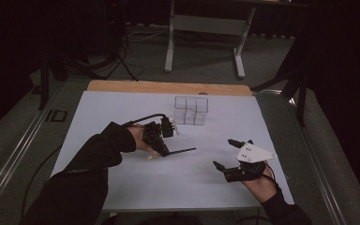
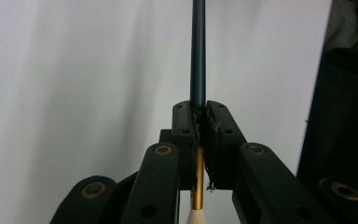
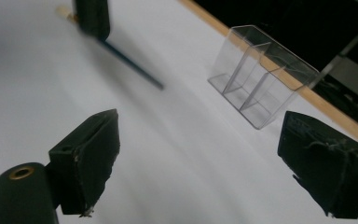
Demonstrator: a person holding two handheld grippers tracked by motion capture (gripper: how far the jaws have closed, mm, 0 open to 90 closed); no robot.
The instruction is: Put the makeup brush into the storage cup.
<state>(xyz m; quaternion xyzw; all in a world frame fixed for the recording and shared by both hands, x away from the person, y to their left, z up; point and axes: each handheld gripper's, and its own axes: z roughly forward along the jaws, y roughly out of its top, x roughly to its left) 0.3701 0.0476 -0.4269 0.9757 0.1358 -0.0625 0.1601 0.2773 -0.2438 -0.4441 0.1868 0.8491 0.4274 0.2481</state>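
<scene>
White table (image 1: pixel 122 187) carries a clear box (image 1: pixel 191 110); left tool (image 2: pixel 199 128) pinches a paintbrush (image 2: pixel 198 56), right tool (image 3: pixel 196 163) spread.

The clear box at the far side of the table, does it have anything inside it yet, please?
No, the clear box has dividers, and the compartments seen through its walls hold nothing, while the paintbrush is clamped in the left gripper.
</scene>
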